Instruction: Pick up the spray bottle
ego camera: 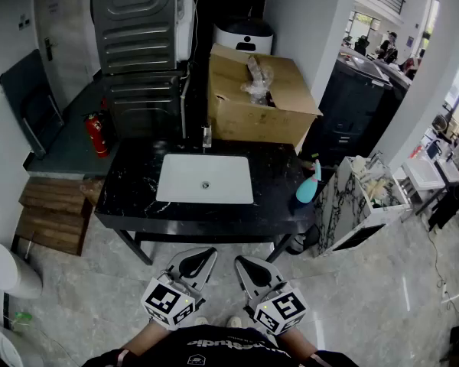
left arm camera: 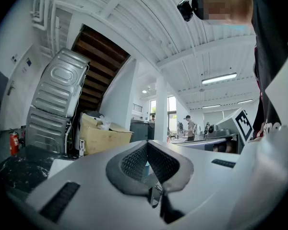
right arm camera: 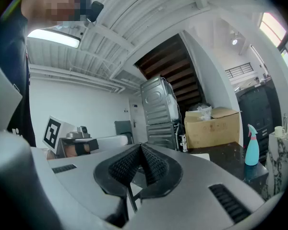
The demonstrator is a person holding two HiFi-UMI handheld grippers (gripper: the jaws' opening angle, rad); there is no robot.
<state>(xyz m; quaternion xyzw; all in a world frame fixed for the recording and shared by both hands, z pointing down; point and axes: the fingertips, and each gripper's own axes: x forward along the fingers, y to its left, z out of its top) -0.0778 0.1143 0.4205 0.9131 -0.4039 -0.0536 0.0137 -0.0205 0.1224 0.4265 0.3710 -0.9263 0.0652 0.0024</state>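
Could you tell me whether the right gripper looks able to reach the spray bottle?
Probably yes: the spray bottle stands alone at the counter's right edge with nothing before it, though the right gripper is shut and must open first.

1. Floor [ego camera: 214,243] in front of the worktop [ego camera: 130,186]: open, nothing standing on it.
2. Spray bottle [ego camera: 308,186] at worktop's right edge: clear above and in front.
3. Cardboard box [ego camera: 256,98] blocks the rear; marbled crate [ego camera: 356,201] crowds the right side.
4. Sink [ego camera: 205,178] and faucet [ego camera: 206,136]: well apart, to the left.
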